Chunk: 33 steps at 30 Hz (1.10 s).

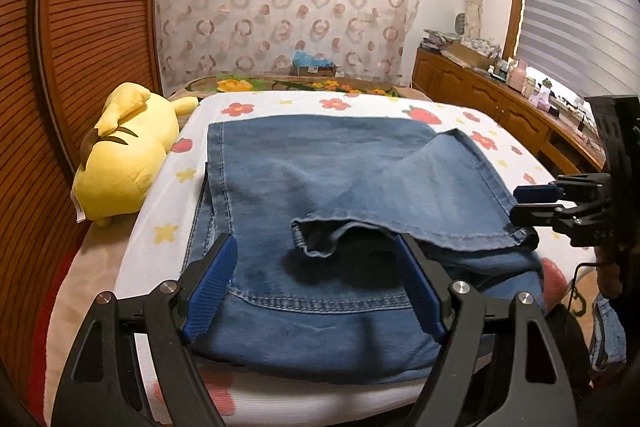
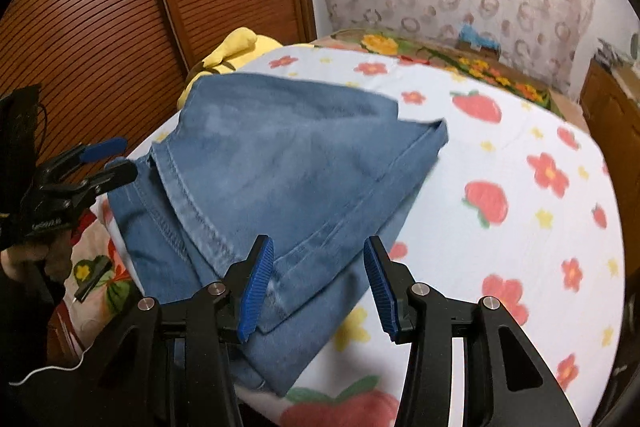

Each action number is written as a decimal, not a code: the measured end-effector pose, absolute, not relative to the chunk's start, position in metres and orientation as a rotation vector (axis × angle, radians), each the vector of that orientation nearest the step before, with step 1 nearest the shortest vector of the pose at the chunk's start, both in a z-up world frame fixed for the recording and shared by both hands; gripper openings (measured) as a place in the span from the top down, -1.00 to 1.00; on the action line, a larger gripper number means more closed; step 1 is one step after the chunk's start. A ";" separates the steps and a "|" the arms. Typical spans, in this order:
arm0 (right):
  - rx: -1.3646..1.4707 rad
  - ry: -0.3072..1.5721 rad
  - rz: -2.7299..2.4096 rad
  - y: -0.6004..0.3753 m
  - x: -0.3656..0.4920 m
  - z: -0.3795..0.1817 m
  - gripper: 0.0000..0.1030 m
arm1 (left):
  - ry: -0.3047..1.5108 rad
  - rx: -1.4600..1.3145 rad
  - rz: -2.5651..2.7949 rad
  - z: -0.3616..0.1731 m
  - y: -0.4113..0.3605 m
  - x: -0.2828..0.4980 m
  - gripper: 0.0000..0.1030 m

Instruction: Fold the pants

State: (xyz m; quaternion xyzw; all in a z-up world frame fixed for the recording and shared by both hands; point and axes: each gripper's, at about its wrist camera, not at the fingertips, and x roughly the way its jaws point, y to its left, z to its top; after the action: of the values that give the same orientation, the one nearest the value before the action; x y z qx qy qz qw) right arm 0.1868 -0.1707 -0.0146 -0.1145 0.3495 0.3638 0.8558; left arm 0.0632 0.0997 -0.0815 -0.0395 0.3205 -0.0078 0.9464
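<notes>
Blue jeans lie partly folded on the flowered bedsheet, one leg doubled back over the rest. My left gripper hovers spread wide over the near edge of the jeans, holding nothing. My right gripper stands parted at their other side, pads off the cloth; a yellow plush toy lies beside the jeans.

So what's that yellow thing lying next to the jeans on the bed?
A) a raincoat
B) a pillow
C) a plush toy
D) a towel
C: the yellow plush toy, with ears and brown stripes, lies at the bed's edge beside the folded jeans, against the slatted wooden door.
</notes>
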 end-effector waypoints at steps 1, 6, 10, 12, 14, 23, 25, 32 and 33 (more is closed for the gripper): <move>-0.237 0.742 0.771 -0.170 0.186 -0.016 0.05 | 0.658 -0.076 -0.019 -0.084 0.100 0.064 -0.53; -0.196 0.769 0.812 -0.169 0.191 -0.022 0.05 | 0.708 -0.034 -0.044 -0.093 0.098 0.080 0.02; -0.170 0.787 0.834 -0.169 0.201 -0.030 0.19 | 0.716 -0.005 -0.051 -0.093 0.097 0.092 0.02; -0.166 0.794 0.840 -0.168 0.207 -0.031 0.54 | 0.721 0.003 -0.048 -0.093 0.099 0.097 0.02; -0.158 0.786 0.850 -0.171 0.211 -0.032 0.87 | 0.727 -0.006 -0.053 -0.095 0.101 0.102 0.08; -0.124 0.628 0.856 -0.181 0.210 0.010 0.95 | 0.641 -0.031 -0.113 -0.072 0.090 0.086 0.78; -0.134 0.591 0.850 -0.178 0.211 0.025 0.95 | 0.616 -0.031 -0.130 -0.061 0.085 0.079 0.81; -0.140 0.503 0.867 -0.152 0.224 0.069 0.95 | 0.543 -0.041 -0.162 -0.023 0.079 0.049 0.84; -0.142 0.498 0.871 -0.150 0.225 0.073 0.95 | 0.532 -0.040 -0.165 -0.019 0.078 0.045 0.84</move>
State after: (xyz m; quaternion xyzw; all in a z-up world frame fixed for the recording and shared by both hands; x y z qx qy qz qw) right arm 0.2253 -0.1499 0.0728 -0.0679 0.2383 0.4170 0.8745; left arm 0.0448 0.0776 -0.0186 -0.0200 0.2627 -0.0813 0.9612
